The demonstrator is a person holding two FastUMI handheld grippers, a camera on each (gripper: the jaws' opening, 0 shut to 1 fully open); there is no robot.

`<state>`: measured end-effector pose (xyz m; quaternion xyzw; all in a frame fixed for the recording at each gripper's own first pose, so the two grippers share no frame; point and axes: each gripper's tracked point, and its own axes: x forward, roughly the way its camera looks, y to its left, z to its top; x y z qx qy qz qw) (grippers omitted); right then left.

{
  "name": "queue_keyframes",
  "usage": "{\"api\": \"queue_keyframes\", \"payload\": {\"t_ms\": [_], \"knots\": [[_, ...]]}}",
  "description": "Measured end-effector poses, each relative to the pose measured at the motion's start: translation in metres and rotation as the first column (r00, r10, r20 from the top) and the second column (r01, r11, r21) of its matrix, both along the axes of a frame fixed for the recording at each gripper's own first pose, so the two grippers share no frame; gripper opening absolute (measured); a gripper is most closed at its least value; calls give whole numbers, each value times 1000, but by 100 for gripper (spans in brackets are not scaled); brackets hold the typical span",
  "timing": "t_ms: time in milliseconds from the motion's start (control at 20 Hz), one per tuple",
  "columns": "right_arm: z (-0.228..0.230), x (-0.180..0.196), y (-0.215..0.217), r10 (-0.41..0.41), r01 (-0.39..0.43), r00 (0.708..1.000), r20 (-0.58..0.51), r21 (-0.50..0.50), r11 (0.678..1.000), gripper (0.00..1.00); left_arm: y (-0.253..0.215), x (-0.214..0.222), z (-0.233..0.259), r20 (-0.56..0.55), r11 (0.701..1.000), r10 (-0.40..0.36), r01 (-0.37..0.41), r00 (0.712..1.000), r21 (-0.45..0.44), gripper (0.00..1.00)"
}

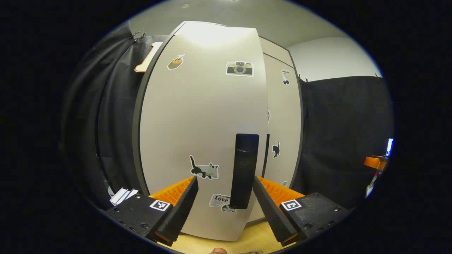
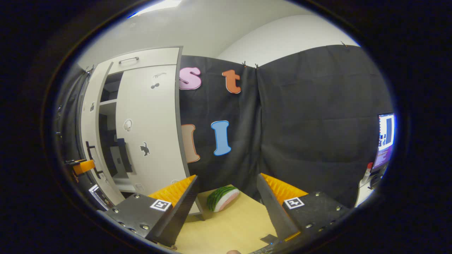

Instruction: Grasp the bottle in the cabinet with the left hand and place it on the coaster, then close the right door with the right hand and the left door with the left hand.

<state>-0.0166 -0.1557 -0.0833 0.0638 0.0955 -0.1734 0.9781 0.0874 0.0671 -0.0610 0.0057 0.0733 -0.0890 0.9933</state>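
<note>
In the left gripper view, the left gripper [image 1: 226, 197] is held with its jaws spread wide, nothing between them, close before the pale grey left cabinet door [image 1: 201, 134], which is decorated with stickers and stands partly ajar. The door's long black vertical handle [image 1: 244, 171] is seen between the fingers. In the right gripper view, the right gripper [image 2: 226, 201] is likewise held open and empty above the light wooden table [image 2: 229, 225]. The pale grey right cabinet door [image 2: 148, 130] appears shut. A watermelon-slice toy [image 2: 222, 197] lies on the table near the cabinet. The bottle's position cannot be told.
</note>
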Motion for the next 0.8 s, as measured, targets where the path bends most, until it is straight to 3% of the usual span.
{"api": "queue_keyframes", "payload": {"t_ms": [800], "knots": [[-5,-4,-8,-3,2,1000,-10,-39,999,100,-10,47,-10,-23,999,-5,4,1000,-36,100]]}}
